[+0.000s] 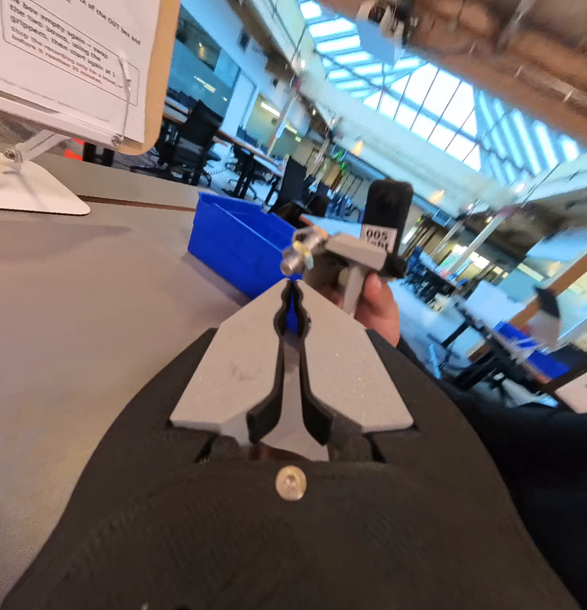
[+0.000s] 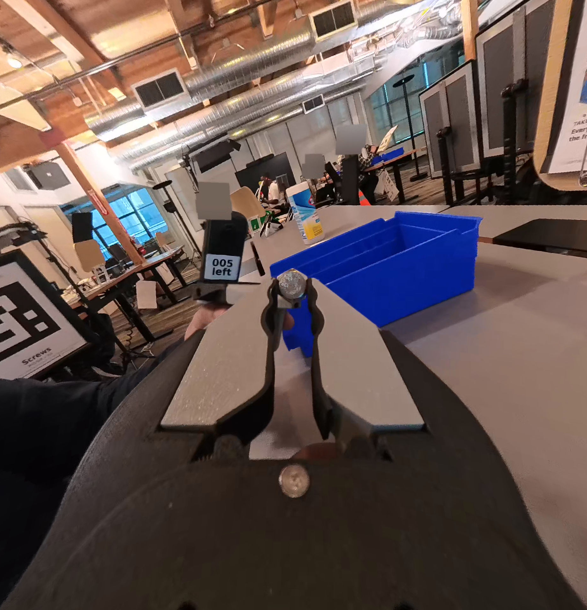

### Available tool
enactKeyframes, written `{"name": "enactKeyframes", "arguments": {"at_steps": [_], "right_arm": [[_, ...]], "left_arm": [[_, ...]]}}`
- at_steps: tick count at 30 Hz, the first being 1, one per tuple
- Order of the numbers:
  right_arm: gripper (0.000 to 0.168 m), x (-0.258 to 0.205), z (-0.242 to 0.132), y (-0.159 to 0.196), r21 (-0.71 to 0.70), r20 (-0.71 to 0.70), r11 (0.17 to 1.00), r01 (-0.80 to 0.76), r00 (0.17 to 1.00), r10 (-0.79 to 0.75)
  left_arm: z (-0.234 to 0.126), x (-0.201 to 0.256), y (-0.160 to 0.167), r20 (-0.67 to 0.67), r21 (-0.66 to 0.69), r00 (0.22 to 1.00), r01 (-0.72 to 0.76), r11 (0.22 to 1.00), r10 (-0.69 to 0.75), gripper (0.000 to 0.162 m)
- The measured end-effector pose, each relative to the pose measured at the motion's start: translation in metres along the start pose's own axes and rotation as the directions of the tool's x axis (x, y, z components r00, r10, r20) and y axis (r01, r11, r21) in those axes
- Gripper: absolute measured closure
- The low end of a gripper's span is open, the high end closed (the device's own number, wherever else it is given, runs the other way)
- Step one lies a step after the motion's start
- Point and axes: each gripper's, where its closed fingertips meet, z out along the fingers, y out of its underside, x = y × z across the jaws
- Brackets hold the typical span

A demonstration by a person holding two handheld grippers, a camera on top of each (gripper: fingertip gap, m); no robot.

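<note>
My right gripper point(image 2: 291, 298) is shut on a silver bolt point(image 2: 292, 284), whose round head faces the camera between the fingertips. In the left wrist view the right gripper point(image 1: 318, 246) shows farther off in a hand, with the bolt point(image 1: 297, 255) and a nut on its threaded end sticking out to the left. My left gripper point(image 1: 291, 284) is shut and empty, its tips just below and in front of that bolt. A blue bin point(image 2: 401, 274) stands on the grey table point(image 2: 483, 379) right behind both grippers; it also shows in the left wrist view point(image 1: 236, 241).
A clipboard with a printed sheet point(image 1: 71, 59) stands on a white base point(image 1: 31, 194) at the far left. A wipes canister point(image 2: 303, 214) stands behind the bin, and a black flat pad point(image 2: 546, 236) lies to the right. A framed marker sign point(image 2: 21, 317) stands at the left. People sit at distant desks. My left and right fingertips are right by each other.
</note>
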Motion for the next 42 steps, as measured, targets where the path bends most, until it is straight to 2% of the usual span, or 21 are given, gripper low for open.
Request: {"name": "enactKeyframes", "arguments": {"at_steps": [3,13,23,28,30,33,38,42], "right_arm": [[0.154,0.001,0.001,0.004,-0.019,-0.007,1.000,0.011,1.000,-0.011],[0.154,-0.001,0.005,0.012,-0.031,0.039,0.998,-0.063,0.997,0.064],[0.154,-0.002,0.008,0.021,-0.065,0.067,0.993,-0.097,0.993,0.101],[0.154,-0.003,0.006,0.013,-0.017,0.079,0.993,-0.116,0.990,0.117],[0.154,-0.001,0.005,0.010,-0.004,0.073,0.993,-0.114,0.991,0.114],[0.154,-0.004,0.007,0.016,-0.040,0.082,0.995,-0.096,0.992,0.099],[0.154,-0.013,0.011,0.021,-0.071,0.098,0.997,-0.038,0.994,0.045],[0.154,-0.015,0.014,0.028,-0.103,0.100,0.995,-0.021,0.995,0.031]], "left_arm": [[-0.003,-0.006,-0.010,-0.016,0.032,0.999,0.051,0.998,-0.050,0.162],[-0.007,-0.004,-0.024,-0.029,0.064,0.999,0.046,0.997,-0.044,0.162],[-0.008,-0.003,-0.028,-0.053,0.079,0.996,0.069,0.994,-0.065,0.162],[-0.010,-0.004,-0.027,-0.045,0.073,0.998,0.036,0.997,-0.033,0.162],[-0.011,-0.001,-0.018,-0.066,0.052,0.997,0.033,0.998,-0.030,0.154],[-0.009,0.009,-0.010,-0.125,0.033,0.992,0.040,0.999,-0.035,0.151],[-0.004,0.009,-0.015,-0.112,0.046,0.993,0.031,0.998,-0.026,0.149],[-0.003,0.014,-0.015,-0.152,0.059,0.986,0.075,0.995,-0.065,0.138]]}}
